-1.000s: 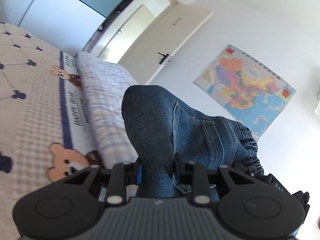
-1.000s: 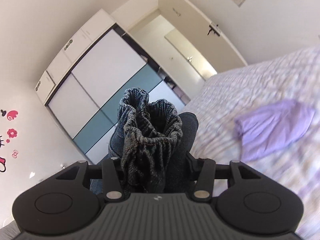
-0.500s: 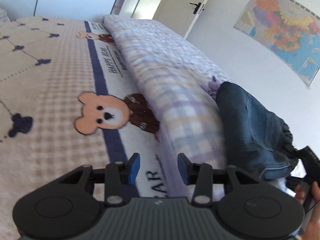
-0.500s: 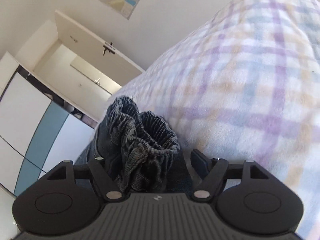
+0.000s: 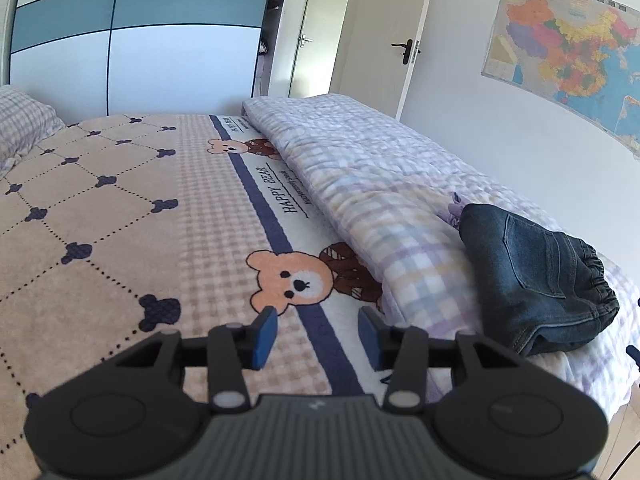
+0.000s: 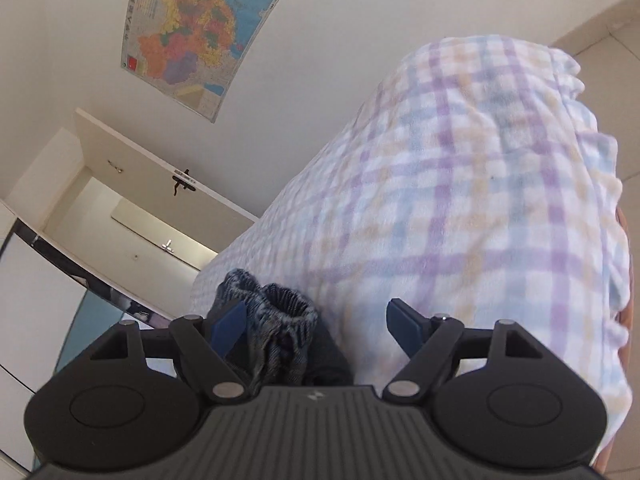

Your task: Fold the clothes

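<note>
The folded dark blue jeans (image 5: 532, 280) lie on the plaid blanket (image 5: 360, 176) at the bed's right edge, elastic waistband to the right. My left gripper (image 5: 316, 320) hovers over the bear-print bedspread (image 5: 120, 220), left of the jeans; its jaws are opening with nothing between them. In the right wrist view the jeans' gathered waistband (image 6: 284, 320) sits between the fingers of my right gripper (image 6: 314, 310), beside the left pad. The right pad stands well clear of the cloth, and these jaws are opening too.
A bit of purple cloth (image 5: 454, 208) peeks out behind the jeans. A checked pillow (image 5: 20, 120) lies at the far left. Behind the bed stand a white and teal wardrobe (image 5: 120, 40) and an open door (image 5: 400, 40). A map (image 5: 560, 48) hangs on the right wall.
Both grippers have let go of the jeans, which now rest folded on the plaid blanket. My left gripper swung left over the bear bedspread. My right gripper came down and spread wide.
</note>
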